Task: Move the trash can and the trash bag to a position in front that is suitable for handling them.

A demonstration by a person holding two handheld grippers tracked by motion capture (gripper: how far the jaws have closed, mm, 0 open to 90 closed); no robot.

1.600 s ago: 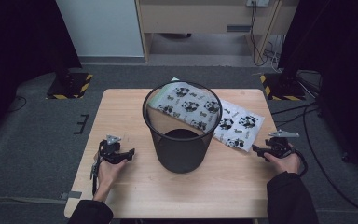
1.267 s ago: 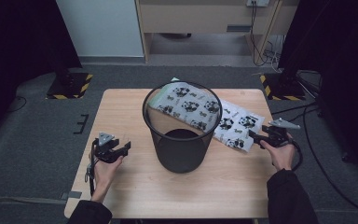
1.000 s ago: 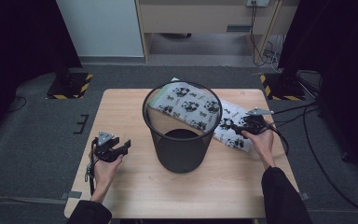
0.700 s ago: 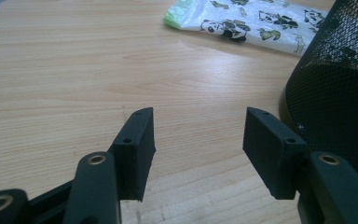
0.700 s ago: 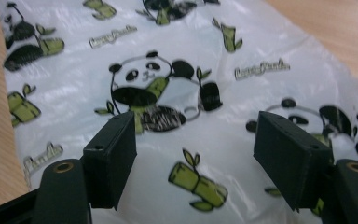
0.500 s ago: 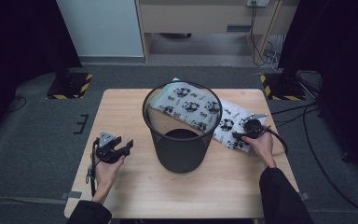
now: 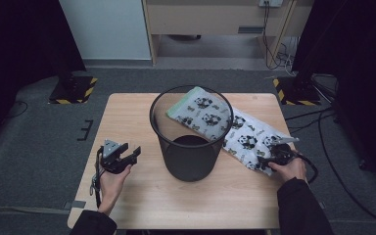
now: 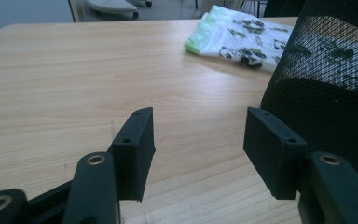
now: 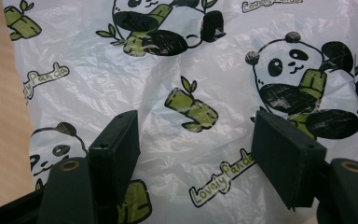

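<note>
A black mesh wastebasket (image 7: 191, 134) stands upright in the middle of the wooden table (image 7: 127, 117). Behind and right of it lies a flat white plastic bag printed with pandas (image 7: 247, 132), also seen as the panda bag (image 9: 186, 74) and the bag's green-edged end (image 8: 233, 35). My right gripper (image 7: 274, 155) hovers over the bag's near right end, open, its jaws straddling a bamboo print (image 9: 193, 106). Left of the basket my left gripper (image 7: 122, 155) rests low over the table, open and holding nothing, with the basket's mesh wall (image 8: 326, 93) just to its right.
Grey carpet surrounds the table, with cables (image 7: 333, 132) on the floor at the right. Two stand bases with yellow-black tape (image 7: 71, 90) sit beyond the far corners. A wooden cabinet (image 7: 215, 19) stands at the back.
My right gripper swung in from the table's right edge onto the bag's near end and lowered over it. The left gripper shifted slightly back and then stayed still.
</note>
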